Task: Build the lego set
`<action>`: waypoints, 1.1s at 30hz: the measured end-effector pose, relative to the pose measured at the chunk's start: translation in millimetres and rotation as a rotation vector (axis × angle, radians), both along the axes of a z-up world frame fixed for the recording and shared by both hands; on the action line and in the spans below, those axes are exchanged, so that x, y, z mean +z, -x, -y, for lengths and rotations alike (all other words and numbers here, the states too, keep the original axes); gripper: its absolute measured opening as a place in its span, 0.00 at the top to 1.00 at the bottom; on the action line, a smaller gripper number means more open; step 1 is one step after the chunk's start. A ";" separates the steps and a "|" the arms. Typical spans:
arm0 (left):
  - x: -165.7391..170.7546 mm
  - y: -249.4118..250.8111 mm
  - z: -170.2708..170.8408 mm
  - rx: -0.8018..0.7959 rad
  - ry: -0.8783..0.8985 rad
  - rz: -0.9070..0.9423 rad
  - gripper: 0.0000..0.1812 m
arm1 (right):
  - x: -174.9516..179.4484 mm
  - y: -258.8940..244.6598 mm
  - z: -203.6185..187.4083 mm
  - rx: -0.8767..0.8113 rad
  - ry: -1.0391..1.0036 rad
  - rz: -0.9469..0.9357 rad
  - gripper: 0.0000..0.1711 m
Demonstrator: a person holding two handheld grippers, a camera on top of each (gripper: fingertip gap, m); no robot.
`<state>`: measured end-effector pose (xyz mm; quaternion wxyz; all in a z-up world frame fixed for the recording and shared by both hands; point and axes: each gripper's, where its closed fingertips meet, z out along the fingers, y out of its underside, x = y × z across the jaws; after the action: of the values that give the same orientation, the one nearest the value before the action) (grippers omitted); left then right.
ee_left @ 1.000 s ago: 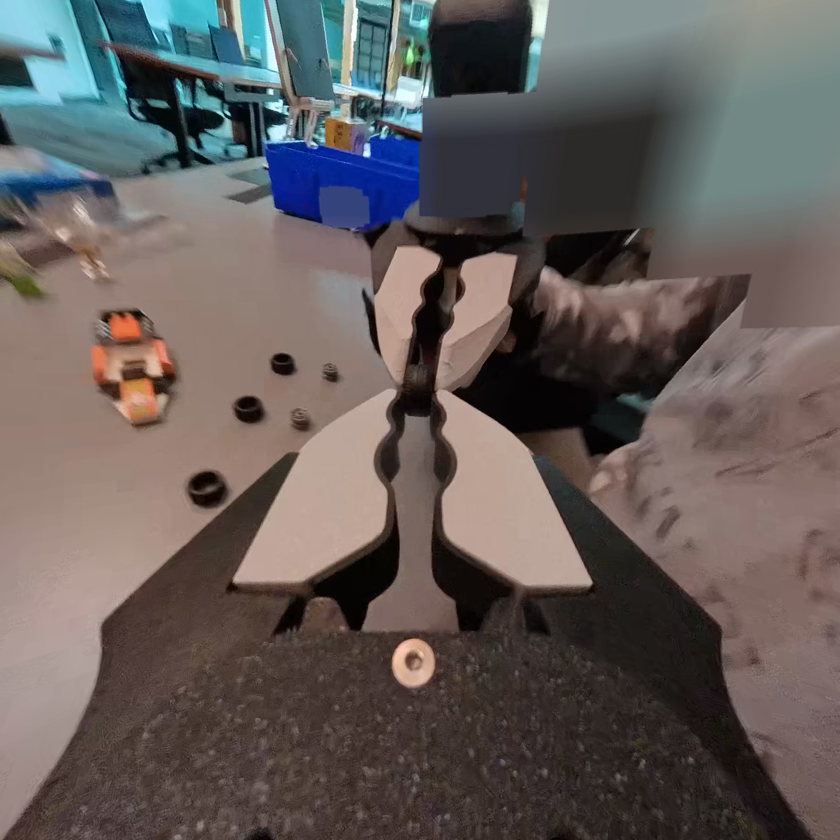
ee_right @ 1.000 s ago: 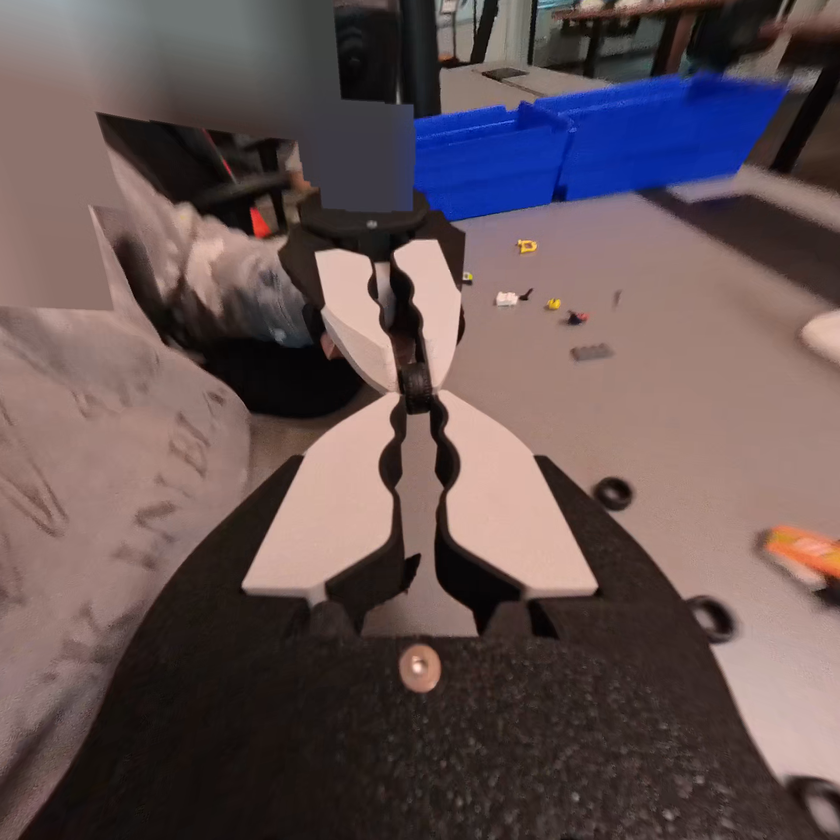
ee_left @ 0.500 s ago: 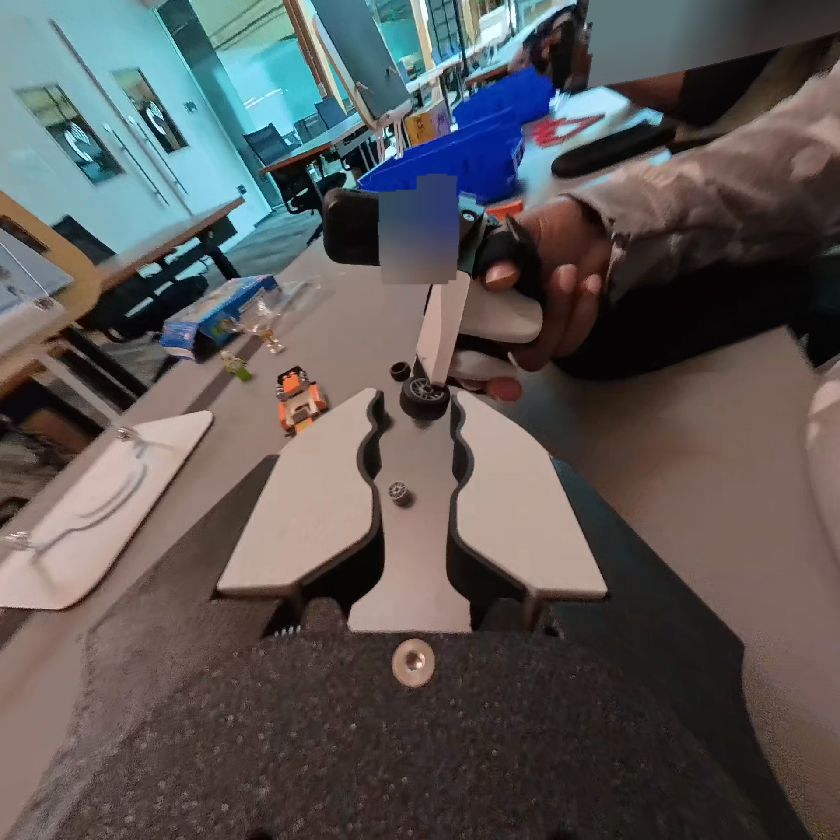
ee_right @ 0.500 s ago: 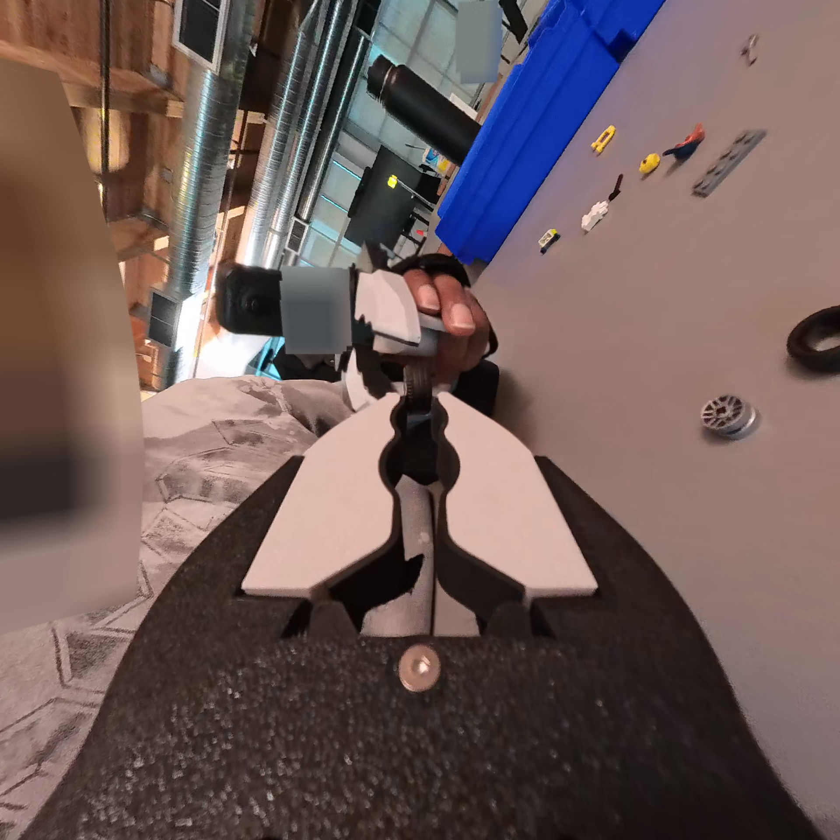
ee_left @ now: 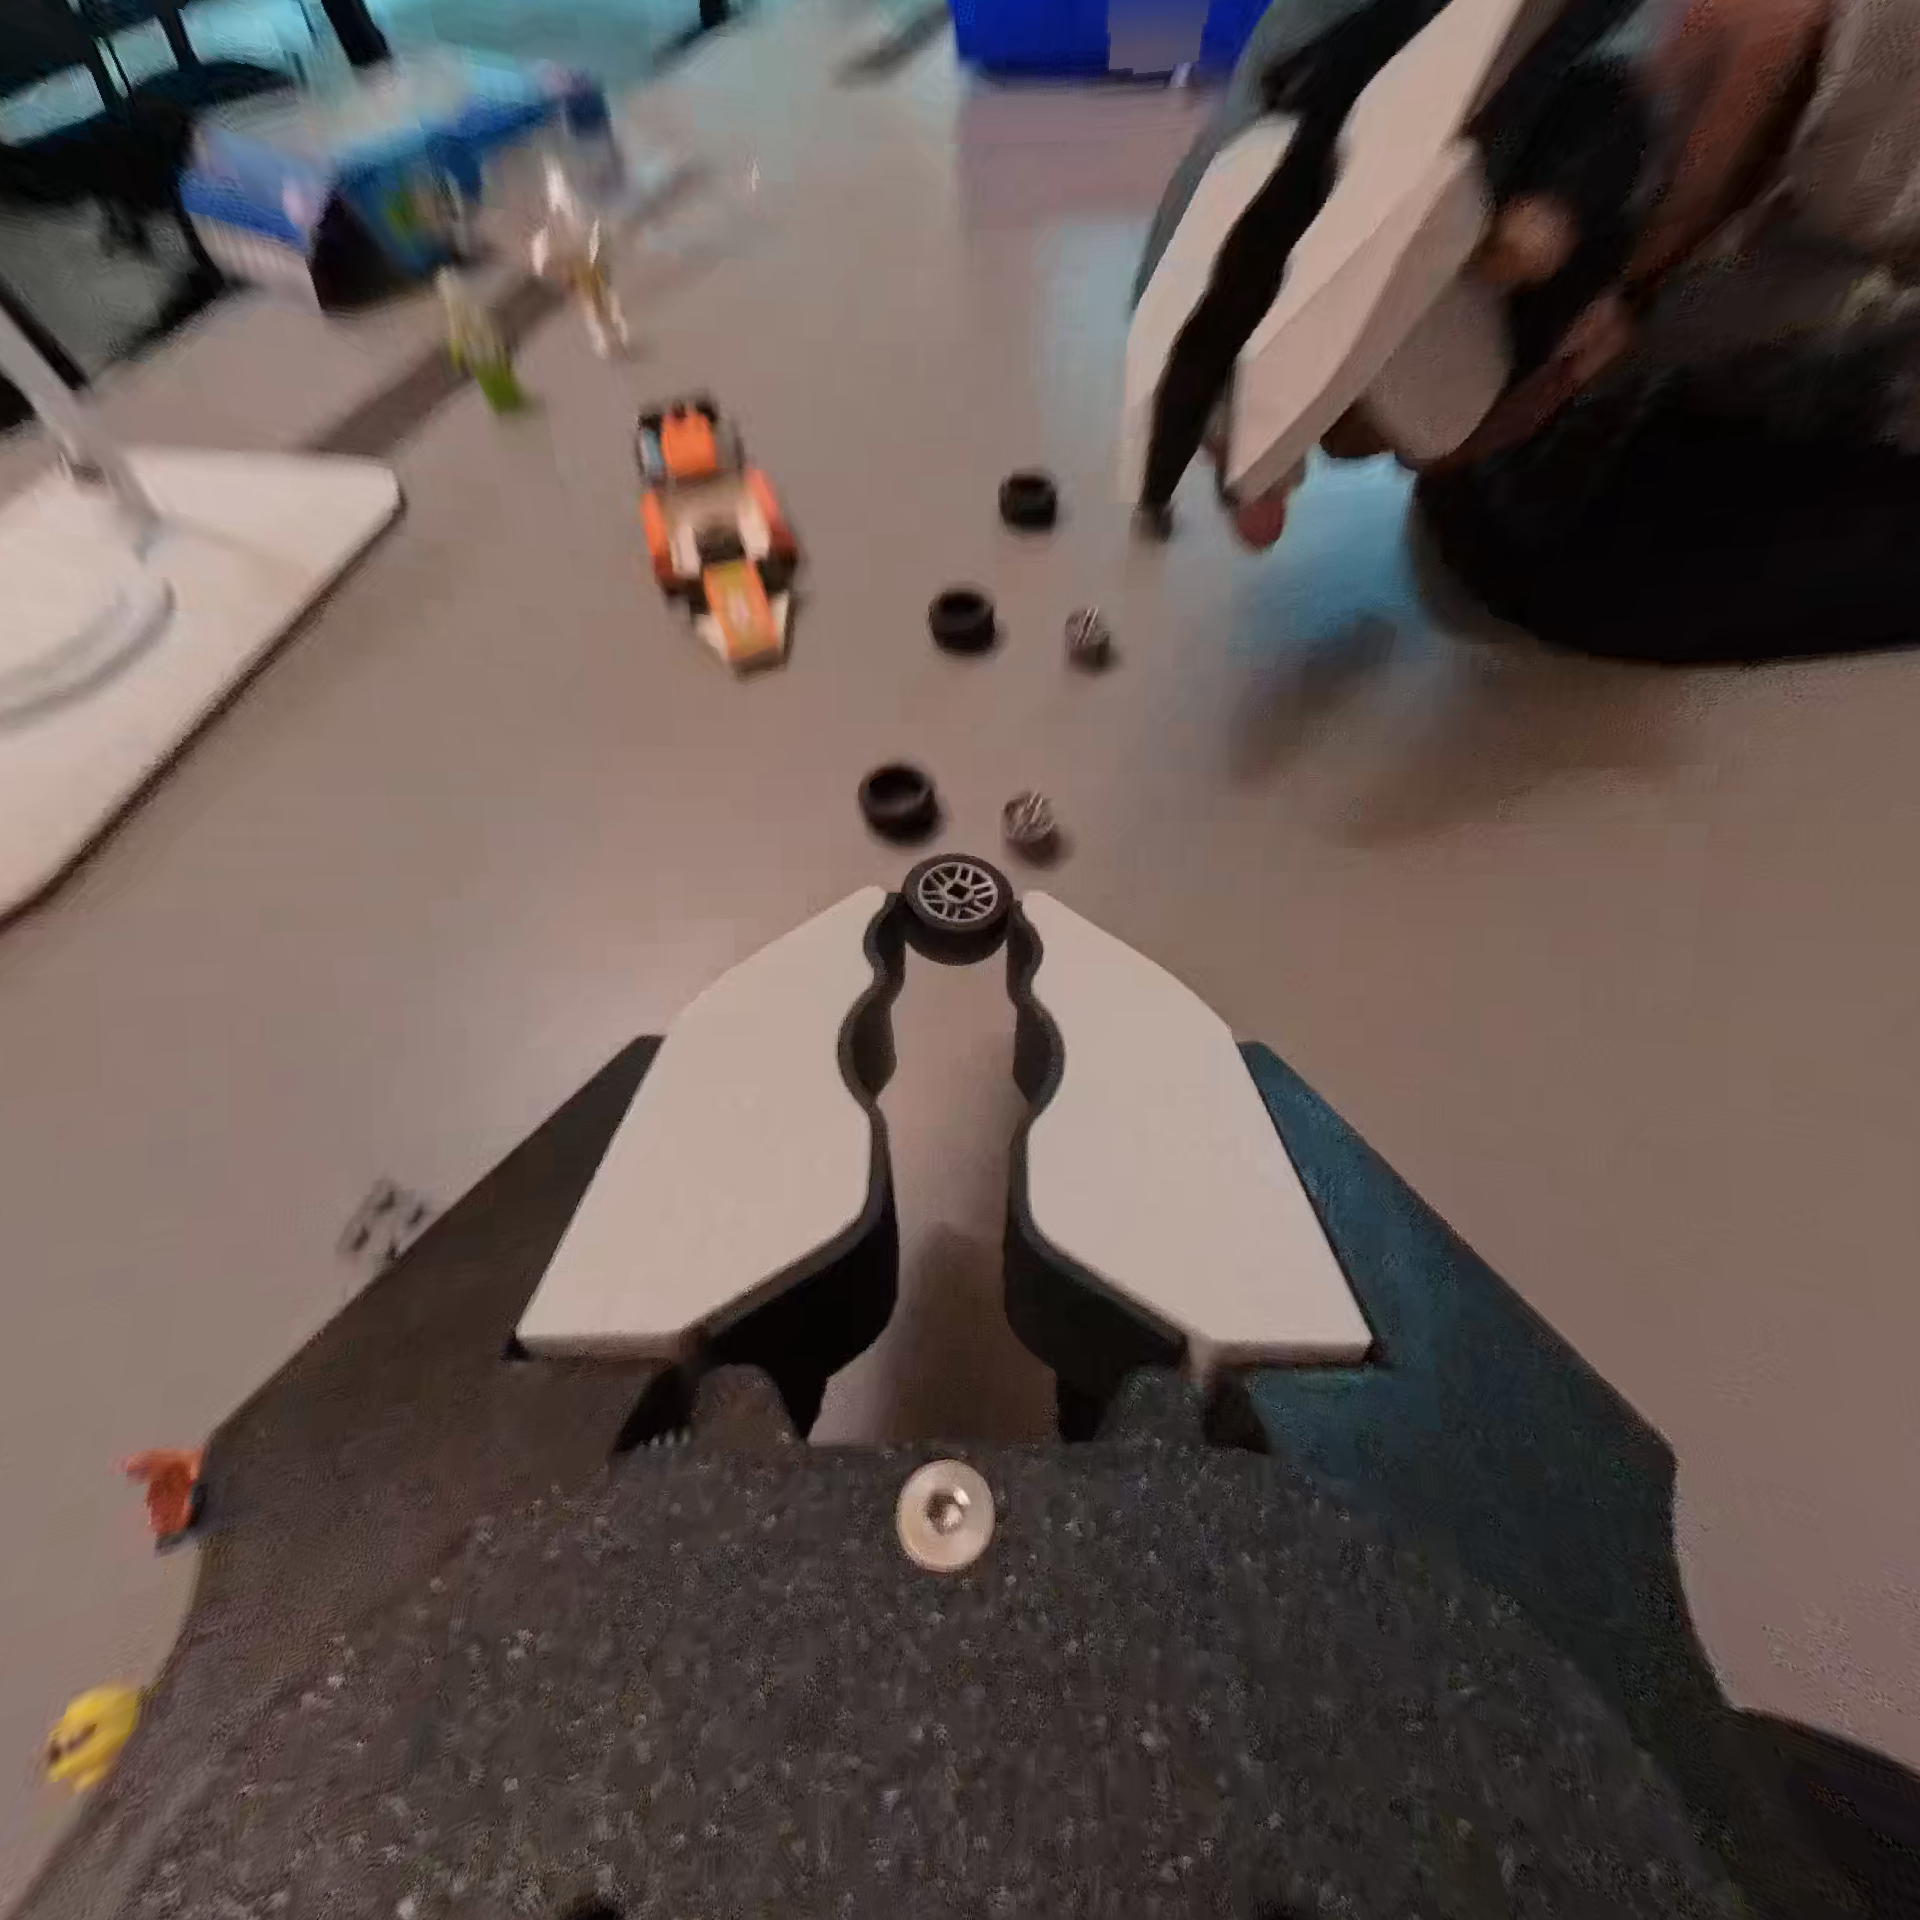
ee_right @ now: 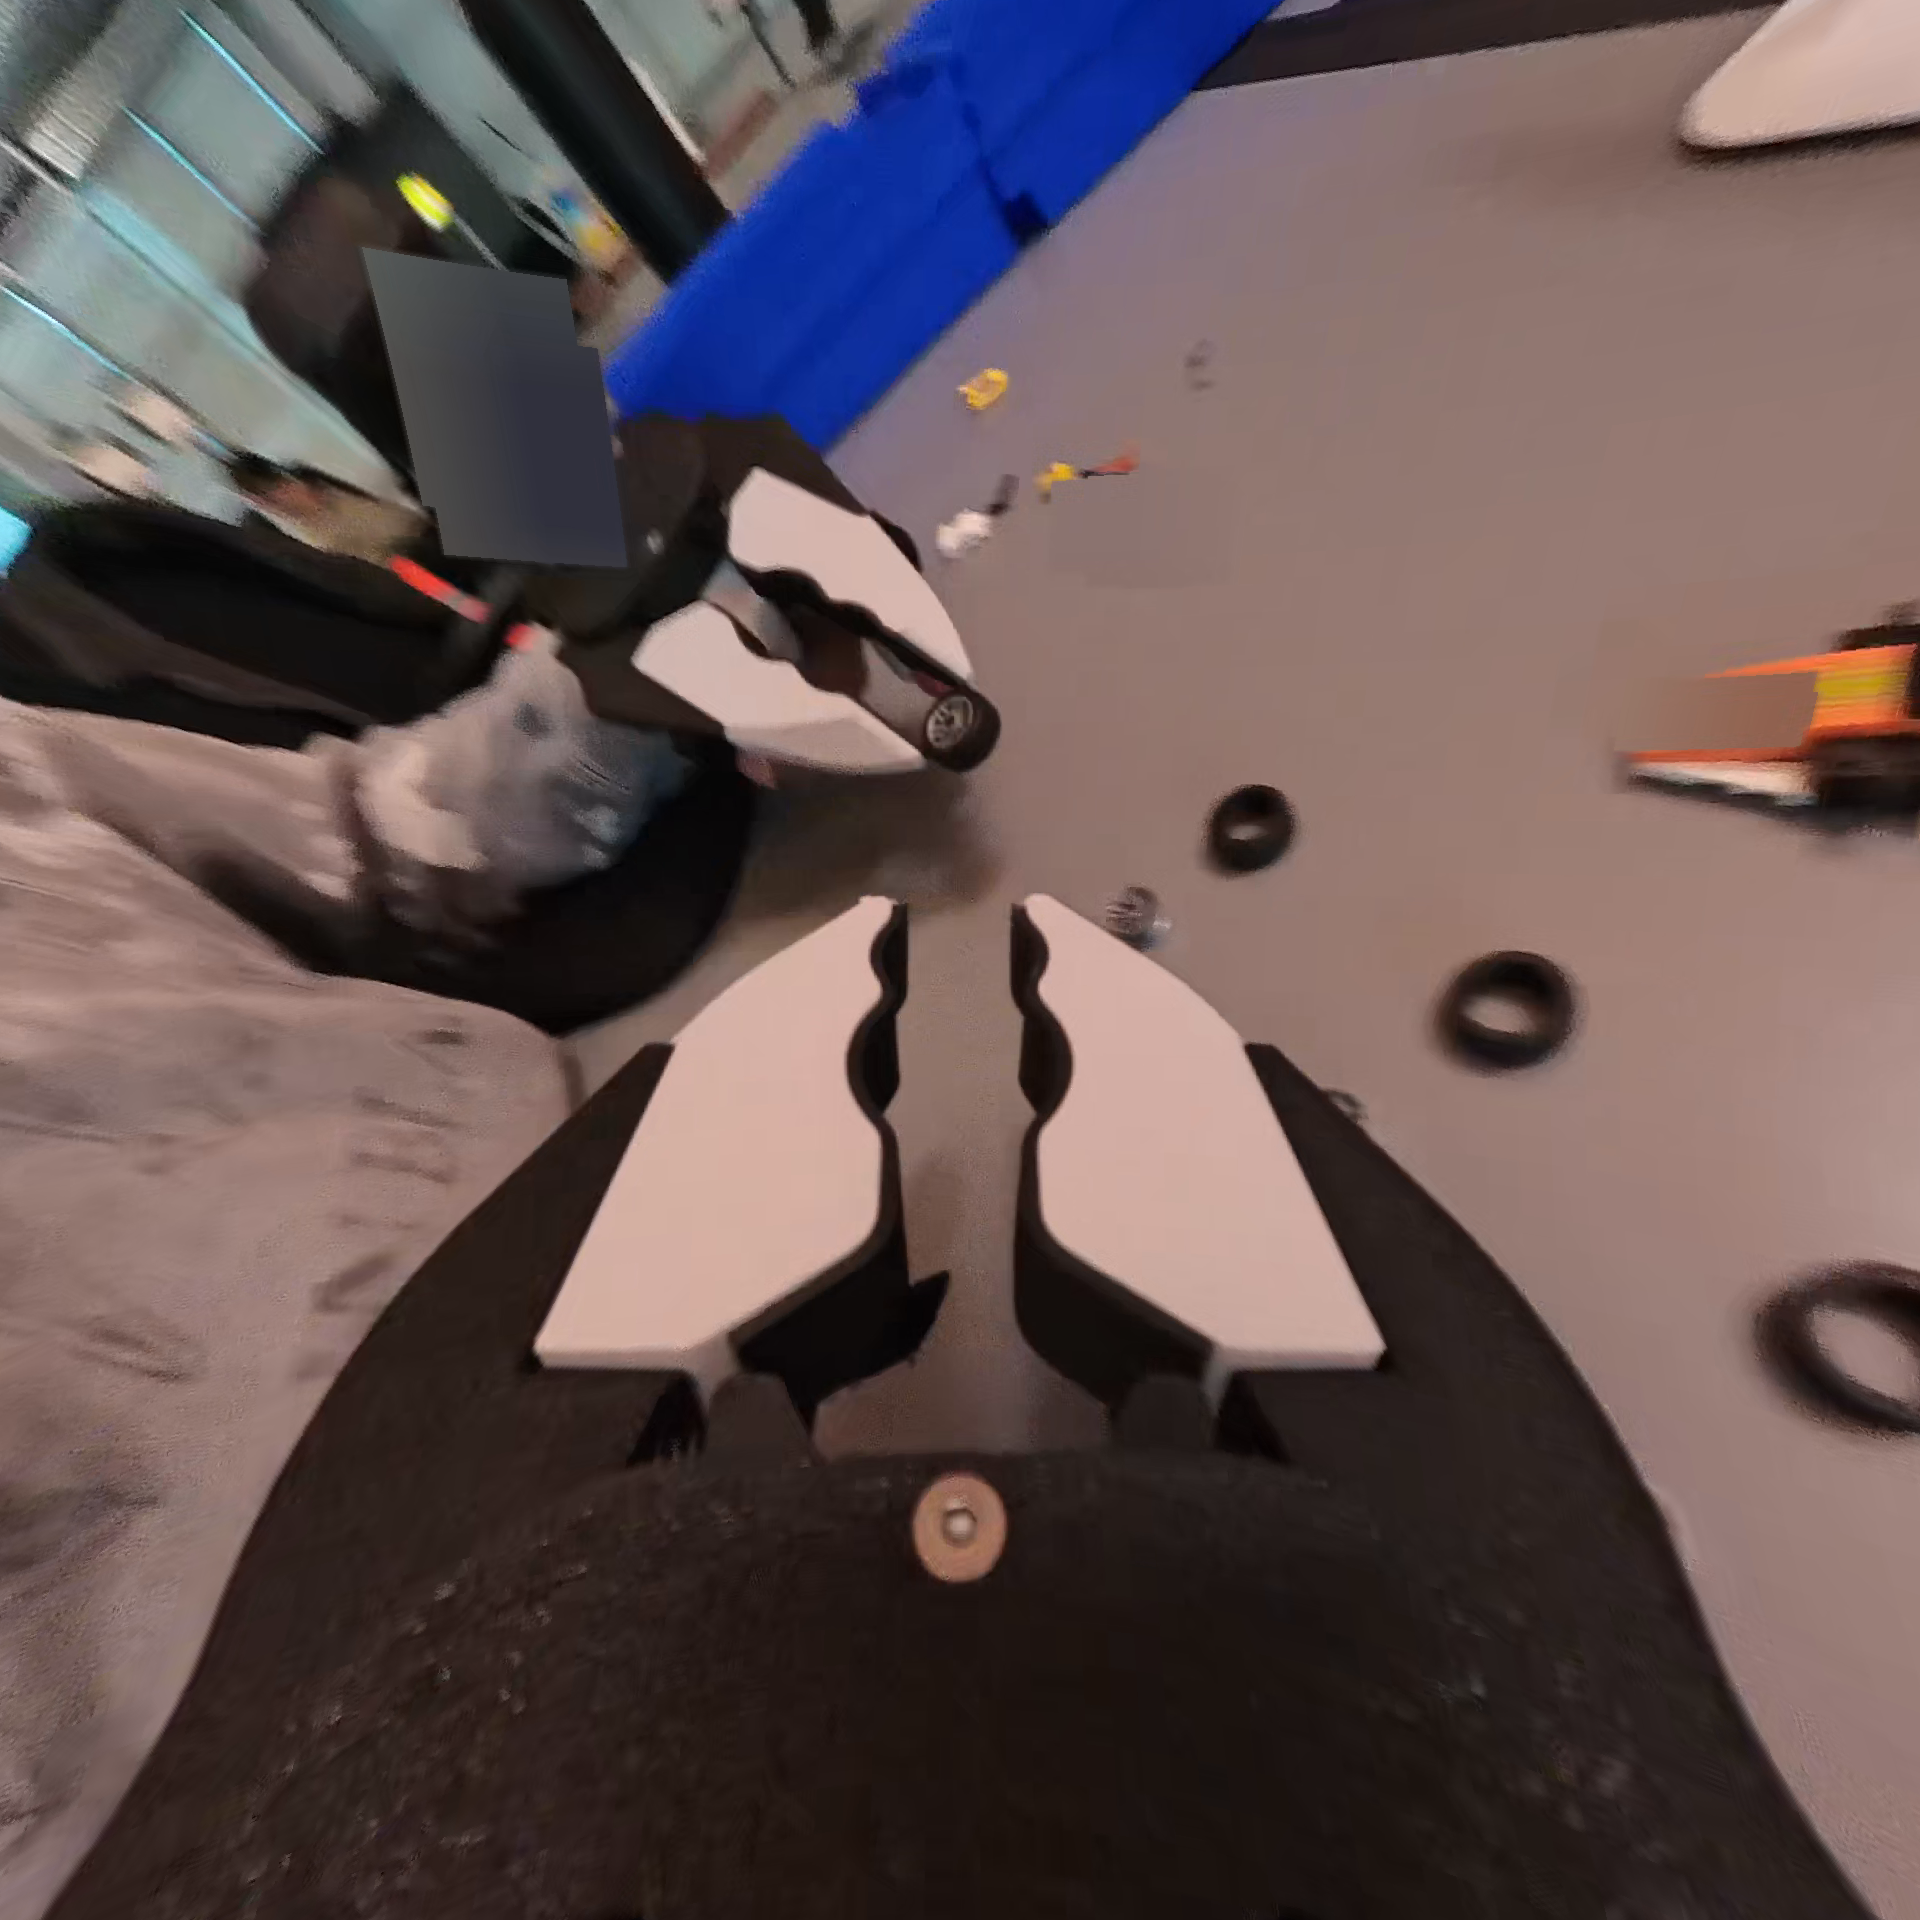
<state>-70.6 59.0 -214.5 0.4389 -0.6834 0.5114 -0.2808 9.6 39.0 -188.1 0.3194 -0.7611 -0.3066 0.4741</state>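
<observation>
My left gripper [ee_left: 953,906] is shut on a small wheel [ee_left: 953,920], a black tyre on a grey rim, held at the fingertips above the grey table. It also shows in the right wrist view [ee_right: 951,727] with the wheel [ee_right: 954,722]. My right gripper [ee_right: 956,914] is open and empty; it appears blurred at the upper right of the left wrist view [ee_left: 1205,509]. The orange lego car [ee_left: 717,540] lies ahead on the table, at the right edge in the right wrist view [ee_right: 1808,717]. Three loose black tyres [ee_left: 897,800] and two grey rims [ee_left: 1029,826] lie between.
A white base plate [ee_left: 156,623] lies at the left. Blue bins [ee_right: 883,239] stand at the back. Small loose pieces [ee_right: 1081,473] lie near the bins. A blue box [ee_left: 395,197] and clear bags sit far back. A person's grey sleeve [ee_right: 208,1039] fills the left. Tip to tip, the grippers are about 9 cm apart.
The grippers were tip to tip on the wheel. The right gripper has opened and let go, and the two have moved apart. The left gripper keeps the wheel and now faces the car.
</observation>
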 end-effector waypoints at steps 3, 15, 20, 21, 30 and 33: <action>-20.2 10.6 -10.0 0.029 0.060 -0.092 0.90 | -16.0 -5.7 -4.9 -0.013 -0.090 0.146 0.87; -33.5 4.7 -17.0 0.010 0.099 -0.169 0.90 | -50.2 10.0 -14.1 0.049 -0.229 0.504 0.84; -32.8 -5.5 -19.5 -0.025 0.076 -0.157 0.90 | -61.7 25.4 -19.5 0.125 -0.265 0.646 0.84; -32.9 -5.7 -19.6 -0.034 0.069 -0.157 0.90 | -64.6 27.2 -20.4 0.136 -0.266 0.666 0.84; -43.2 12.8 -16.6 -0.039 0.040 -0.290 0.89 | -69.5 32.8 -24.0 0.146 -0.292 0.703 0.87; -44.8 12.8 -16.1 -0.038 0.039 -0.317 0.86 | -72.0 33.5 -25.0 0.148 -0.297 0.720 0.87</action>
<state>-83.4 75.0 -259.3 0.3340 -0.7176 0.5815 -0.1878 -23.9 64.1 -260.1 0.2630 -0.7999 -0.5183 0.1492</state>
